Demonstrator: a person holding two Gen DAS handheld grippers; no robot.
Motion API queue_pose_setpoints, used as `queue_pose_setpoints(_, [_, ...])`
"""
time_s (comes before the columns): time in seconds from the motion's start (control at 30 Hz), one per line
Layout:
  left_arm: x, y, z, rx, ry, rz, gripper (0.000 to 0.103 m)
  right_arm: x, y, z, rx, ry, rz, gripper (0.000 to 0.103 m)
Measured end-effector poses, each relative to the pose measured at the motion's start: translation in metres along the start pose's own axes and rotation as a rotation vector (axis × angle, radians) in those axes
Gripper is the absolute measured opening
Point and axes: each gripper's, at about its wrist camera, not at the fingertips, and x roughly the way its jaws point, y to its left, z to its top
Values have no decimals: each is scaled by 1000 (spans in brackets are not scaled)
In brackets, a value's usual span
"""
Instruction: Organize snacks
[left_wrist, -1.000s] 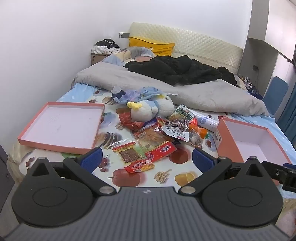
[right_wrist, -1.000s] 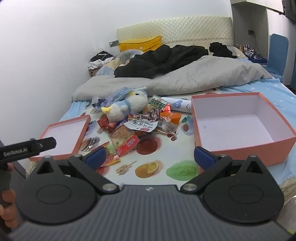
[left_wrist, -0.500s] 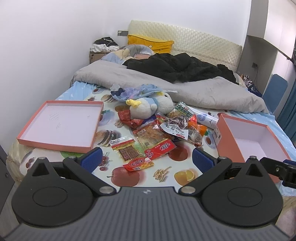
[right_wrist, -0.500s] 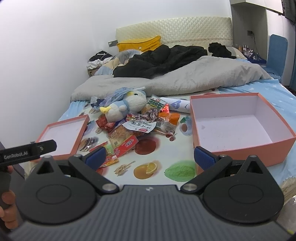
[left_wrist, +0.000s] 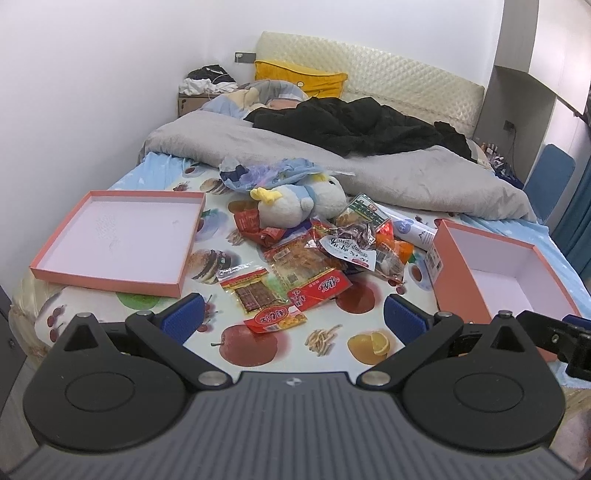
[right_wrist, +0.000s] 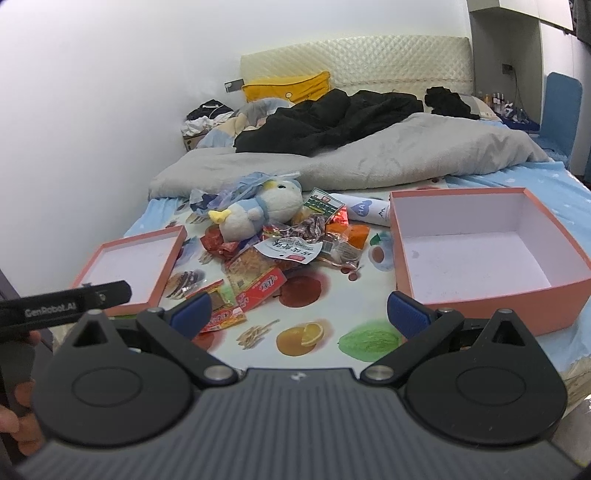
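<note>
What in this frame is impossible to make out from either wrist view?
- Snacks low in the pile: covered by upper packets and the plush toy, both views.
- Box: near corner cut off by the left gripper, left view.
- Packet text: too small.

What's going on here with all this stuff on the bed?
A person holds a grasping tool in each hand, about to tidy snacks. Both the left tool and right tool are open and empty, hovering before the snack pile. The deep pink box and shallow lid hold nothing yet.
</note>
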Motion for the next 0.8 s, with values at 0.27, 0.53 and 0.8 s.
queue_pose_setpoints(0.27, [1, 1, -2, -5, -3, -5, 103, 0, 0, -1, 5, 1, -2, 103])
queue_pose_setpoints(0.53, [9, 1, -9, -3, 14, -20, 103, 5, -8, -3, 23, 12, -39, 103])
queue_pose_setpoints(0.8, [28, -2, 0, 36, 54, -56, 103, 16, -19, -5, 74, 42, -70, 103])
